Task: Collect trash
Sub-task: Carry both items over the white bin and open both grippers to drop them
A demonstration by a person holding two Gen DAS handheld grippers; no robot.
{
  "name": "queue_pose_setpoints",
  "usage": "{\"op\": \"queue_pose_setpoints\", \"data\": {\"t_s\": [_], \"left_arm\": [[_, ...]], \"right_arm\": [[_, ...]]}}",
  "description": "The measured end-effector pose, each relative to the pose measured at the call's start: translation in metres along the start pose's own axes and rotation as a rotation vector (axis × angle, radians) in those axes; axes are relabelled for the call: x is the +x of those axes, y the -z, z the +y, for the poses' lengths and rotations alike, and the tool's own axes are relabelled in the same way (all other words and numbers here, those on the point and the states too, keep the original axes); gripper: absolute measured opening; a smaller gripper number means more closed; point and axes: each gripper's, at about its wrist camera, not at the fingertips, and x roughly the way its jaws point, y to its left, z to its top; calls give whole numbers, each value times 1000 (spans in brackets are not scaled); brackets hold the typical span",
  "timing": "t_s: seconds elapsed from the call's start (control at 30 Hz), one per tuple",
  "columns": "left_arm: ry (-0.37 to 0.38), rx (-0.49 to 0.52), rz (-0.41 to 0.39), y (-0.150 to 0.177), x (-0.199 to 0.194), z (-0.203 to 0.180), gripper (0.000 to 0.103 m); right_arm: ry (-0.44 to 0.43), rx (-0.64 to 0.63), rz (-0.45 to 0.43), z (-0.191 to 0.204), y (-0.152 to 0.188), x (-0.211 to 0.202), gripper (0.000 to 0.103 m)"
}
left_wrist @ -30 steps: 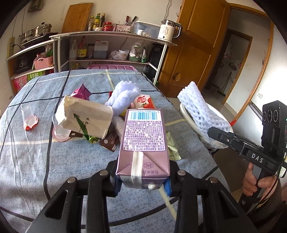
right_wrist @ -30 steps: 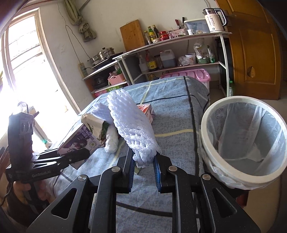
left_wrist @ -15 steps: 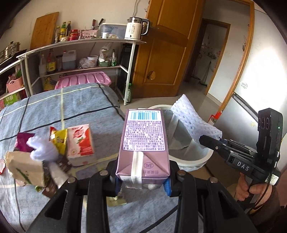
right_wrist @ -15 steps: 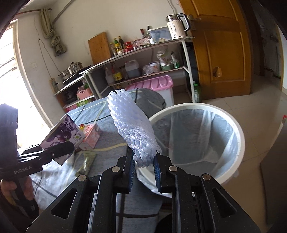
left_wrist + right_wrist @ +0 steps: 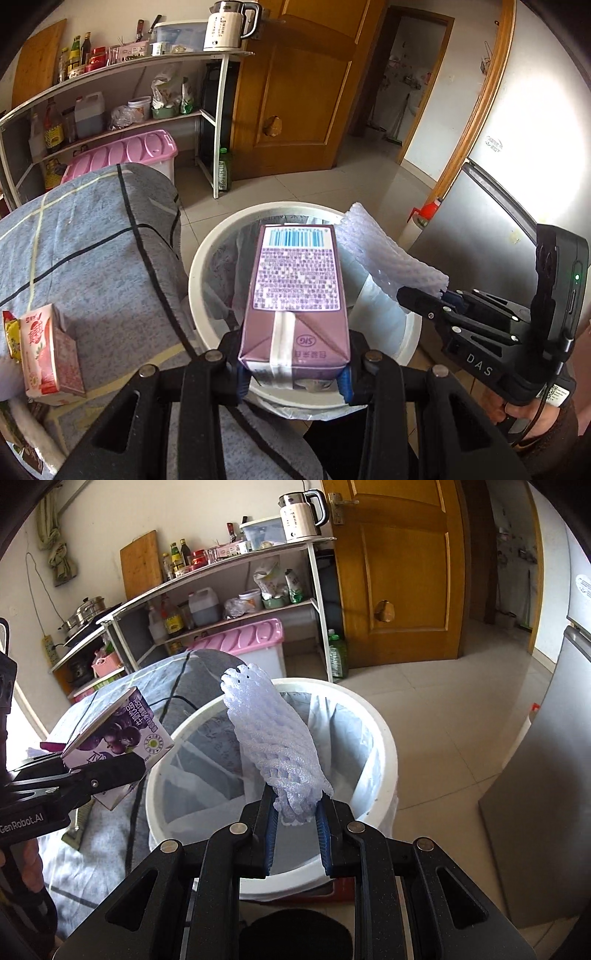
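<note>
We are holding 2 pieces of trash over the white bin, which is standing on the floor beside the table. Our left gripper is clamping the base of a purple carton; to drop it cleanly we should be keeping it over the middle of the liner before opening, since its base is sitting near the bin's near rim. Our right gripper is pinching a white foam net above the bin's opening; being light, it may be clinging to the pads. The bin's bottom is staying hidden behind both items, and a pink carton is still lying on the table.
</note>
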Motion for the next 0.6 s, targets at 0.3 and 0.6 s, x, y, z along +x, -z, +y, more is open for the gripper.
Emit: {"op": "queue_pose_setpoints", "data": {"t_s": [0.3,0.6], "left_arm": [[-18,-17,33,-4,22,-3,50],[-37,-47,3,-4,8,5,58]], "right_arm": [[35,-6,42,-8,-4,16,22],[20,5,33,-11,-3,14,49]]}}
